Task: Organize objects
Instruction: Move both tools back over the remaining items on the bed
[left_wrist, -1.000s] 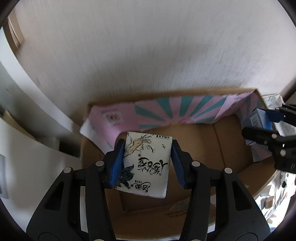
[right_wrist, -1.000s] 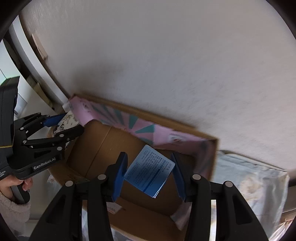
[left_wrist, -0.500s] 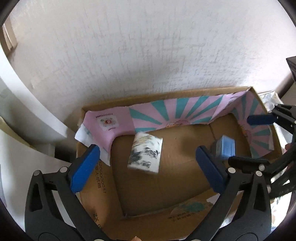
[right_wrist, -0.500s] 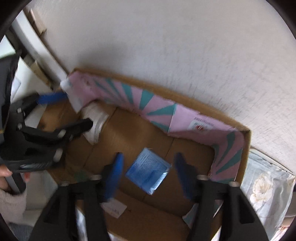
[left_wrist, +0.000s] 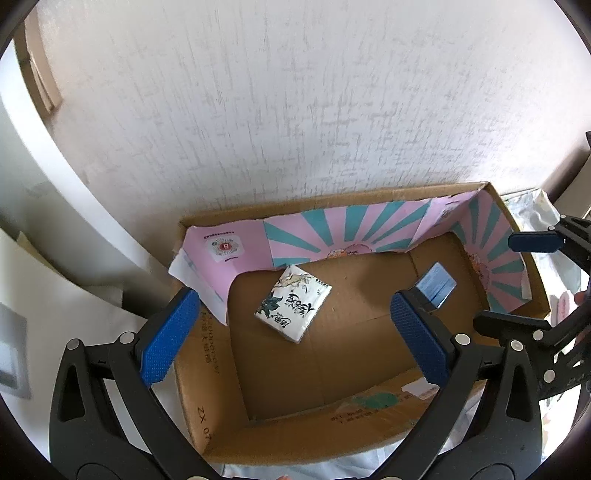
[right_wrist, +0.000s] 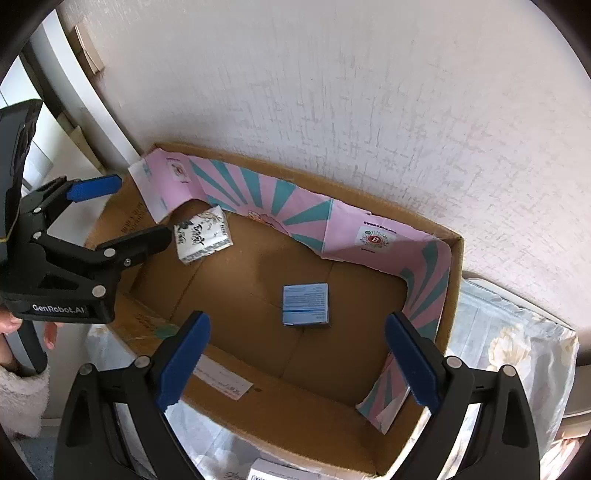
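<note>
A white tissue pack with black ink drawings (left_wrist: 293, 303) lies on the floor of an open cardboard box (left_wrist: 218, 373), near its back left corner; it also shows in the right wrist view (right_wrist: 203, 234). A small blue box (right_wrist: 305, 304) lies flat on the box floor toward the right; in the left wrist view (left_wrist: 436, 286) my left finger partly hides it. My left gripper (left_wrist: 295, 339) is open and empty above the box. My right gripper (right_wrist: 295, 363) is open and empty above the box's front right.
The cardboard box (right_wrist: 456, 258) stands against a white textured wall (left_wrist: 295, 110). Pink and teal striped paper (left_wrist: 351, 230) lines its back and right walls. Floral fabric (right_wrist: 509, 343) lies under and to the right of the box. White furniture panels (left_wrist: 55, 258) stand at the left.
Both grippers opened and let go: the tissue pack and the blue box dropped onto the box floor. Both grippers have since drawn back and up.
</note>
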